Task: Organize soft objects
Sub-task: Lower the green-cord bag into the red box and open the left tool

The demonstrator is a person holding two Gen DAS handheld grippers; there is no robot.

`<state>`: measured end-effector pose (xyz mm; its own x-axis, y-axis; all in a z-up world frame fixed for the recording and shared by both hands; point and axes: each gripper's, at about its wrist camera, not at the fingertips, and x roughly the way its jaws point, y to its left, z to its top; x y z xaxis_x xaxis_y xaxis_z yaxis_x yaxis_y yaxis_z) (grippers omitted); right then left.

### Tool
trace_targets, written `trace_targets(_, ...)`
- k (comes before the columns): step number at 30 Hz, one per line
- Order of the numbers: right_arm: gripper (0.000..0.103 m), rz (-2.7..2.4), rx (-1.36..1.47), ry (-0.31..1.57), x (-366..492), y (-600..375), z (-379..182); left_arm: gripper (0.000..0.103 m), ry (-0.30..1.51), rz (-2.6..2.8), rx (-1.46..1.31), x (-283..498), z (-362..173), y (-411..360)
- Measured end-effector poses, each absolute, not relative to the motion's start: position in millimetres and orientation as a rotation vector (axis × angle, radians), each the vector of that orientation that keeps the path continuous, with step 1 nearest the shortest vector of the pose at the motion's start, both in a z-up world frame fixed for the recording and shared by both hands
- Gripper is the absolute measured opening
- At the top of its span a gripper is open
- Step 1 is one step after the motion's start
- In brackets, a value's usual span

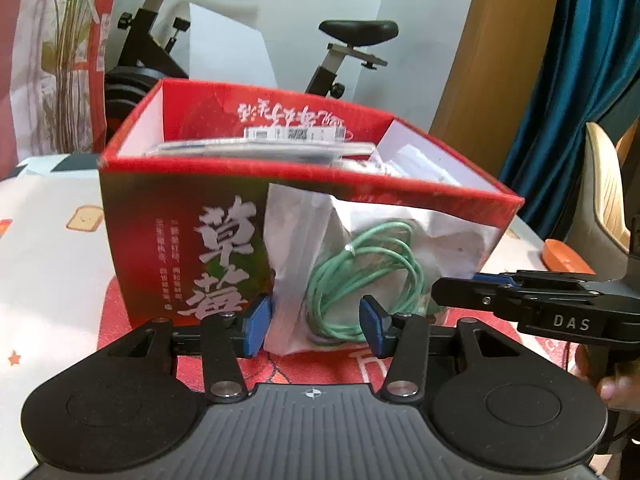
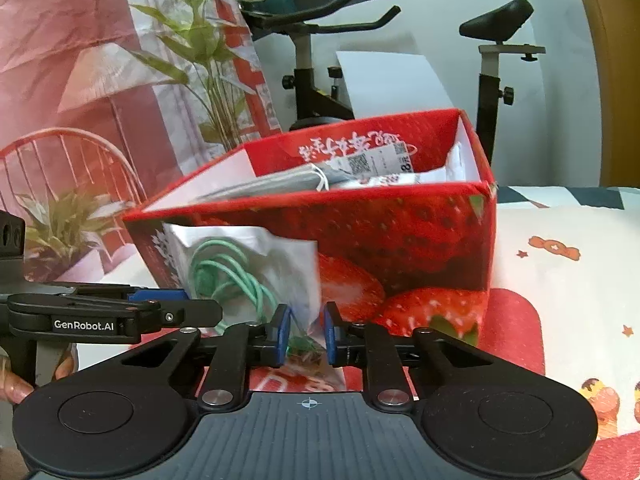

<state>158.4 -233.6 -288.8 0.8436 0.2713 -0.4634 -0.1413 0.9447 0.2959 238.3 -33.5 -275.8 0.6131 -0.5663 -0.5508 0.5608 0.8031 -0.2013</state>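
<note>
Our right gripper (image 2: 306, 334) clenches the lower corner of a clear plastic bag (image 2: 288, 268) holding a coiled green cable (image 2: 228, 276); our left gripper (image 1: 316, 322) clamps the bag's other side. It hangs against the red strawberry box (image 2: 400, 240).

Bagged green cable (image 1: 360, 276) against red box (image 1: 180, 216)
</note>
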Motion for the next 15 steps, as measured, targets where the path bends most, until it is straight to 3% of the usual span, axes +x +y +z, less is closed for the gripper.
trace_targets(15, 0.015, 0.309, 0.228, 0.414, 138, -219, -239, 0.052, 0.526, -0.657, -0.041, 203, -222, -20)
